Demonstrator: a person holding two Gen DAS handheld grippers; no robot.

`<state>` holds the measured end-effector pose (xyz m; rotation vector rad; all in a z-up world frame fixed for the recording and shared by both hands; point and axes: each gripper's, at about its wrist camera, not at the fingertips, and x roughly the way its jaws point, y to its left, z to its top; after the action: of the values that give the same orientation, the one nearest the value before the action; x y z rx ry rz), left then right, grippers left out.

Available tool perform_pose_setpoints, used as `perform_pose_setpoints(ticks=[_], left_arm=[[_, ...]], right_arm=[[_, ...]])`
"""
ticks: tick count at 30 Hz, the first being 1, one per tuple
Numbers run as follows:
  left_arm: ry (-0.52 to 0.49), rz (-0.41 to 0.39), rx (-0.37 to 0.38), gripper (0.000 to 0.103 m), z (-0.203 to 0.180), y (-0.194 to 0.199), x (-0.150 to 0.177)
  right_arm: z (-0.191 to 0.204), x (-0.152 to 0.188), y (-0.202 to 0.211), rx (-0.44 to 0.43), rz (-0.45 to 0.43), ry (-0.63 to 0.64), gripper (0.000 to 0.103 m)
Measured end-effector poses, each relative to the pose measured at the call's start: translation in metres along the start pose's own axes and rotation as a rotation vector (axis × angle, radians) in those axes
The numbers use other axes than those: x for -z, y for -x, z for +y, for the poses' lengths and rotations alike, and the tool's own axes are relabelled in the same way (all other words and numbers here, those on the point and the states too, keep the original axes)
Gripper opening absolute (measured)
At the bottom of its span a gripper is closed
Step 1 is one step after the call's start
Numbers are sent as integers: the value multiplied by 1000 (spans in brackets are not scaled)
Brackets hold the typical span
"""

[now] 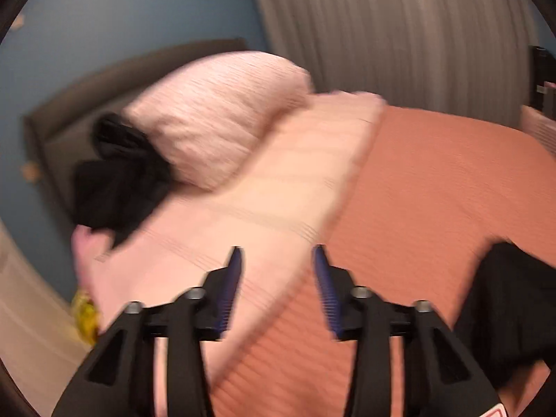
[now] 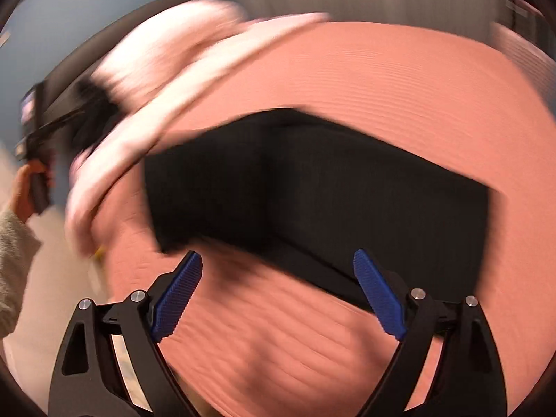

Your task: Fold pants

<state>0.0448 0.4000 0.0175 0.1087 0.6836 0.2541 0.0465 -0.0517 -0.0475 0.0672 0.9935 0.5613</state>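
On orange bedspread (image 2: pixel 382 80) — black pants (image 2: pixel 312 187), folded, flat.

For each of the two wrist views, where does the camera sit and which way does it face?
Left wrist: on the left gripper, open and empty, aimed down across the bed toward the pink pillow.
Right wrist: on the right gripper, open above the folded black pants; the left hand shows.
Shared: orange bedspread, pillow, pants.
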Motion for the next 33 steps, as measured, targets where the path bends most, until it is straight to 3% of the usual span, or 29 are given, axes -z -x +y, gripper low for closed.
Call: perform_pose_setpoints(ticks=[1, 4, 5, 6, 7, 9, 12, 13, 15, 17, 18, 22, 25, 26, 28, 30, 33], left_arm=[[-47, 22, 79, 60, -24, 4, 25], [-127, 47, 185, 65, -87, 22, 92], [-117, 67, 208, 65, -107, 25, 110], [-103, 90, 234, 65, -116, 23, 125], [-95, 118, 249, 65, -127, 23, 142], [-89, 160, 266, 65, -137, 14, 157], [-74, 195, 317, 65, -139, 8, 165], [-102, 203, 310, 66, -141, 8, 168], [-151, 209, 302, 70, -142, 15, 172], [-192, 205, 277, 70, -142, 22, 175], [-201, 208, 272, 70, -141, 25, 176], [-165, 181, 253, 70, -130, 23, 166], [-97, 185, 201, 72, -120, 2, 145], [-73, 192, 179, 75, -116, -6, 139], [-28, 241, 142, 77, -107, -27, 128], [-9, 248, 117, 77, -98, -42, 118], [70, 237, 55, 77, -73, -71, 100]], right_arm=[[15, -6, -18, -32, 45, 16, 88], [46, -13, -42, -51, 91, 36, 87], [55, -16, -43, -35, 85, 46, 87], [68, -19, -43, 35, 57, 97, 87], [83, -22, -44, 122, 33, 195, 88], [127, -23, -59, 299, 11, 567, 88], [156, -20, -95, 404, 81, 952, 87], [159, -19, -113, 448, 135, 1093, 82], [158, -25, -143, 476, 282, 1229, 54], [164, -60, -153, 385, 354, 1127, 15], [168, -79, -154, 356, 357, 1070, 14], [179, -232, -158, 168, 231, 565, 12], [147, -304, -206, 31, 240, 136, 16], [133, -311, -230, 9, 295, 40, 28], [114, -306, -258, 35, 364, -46, 33], [104, -290, -255, -4, 351, -32, 33], [112, -269, -227, -64, 256, 52, 34]])
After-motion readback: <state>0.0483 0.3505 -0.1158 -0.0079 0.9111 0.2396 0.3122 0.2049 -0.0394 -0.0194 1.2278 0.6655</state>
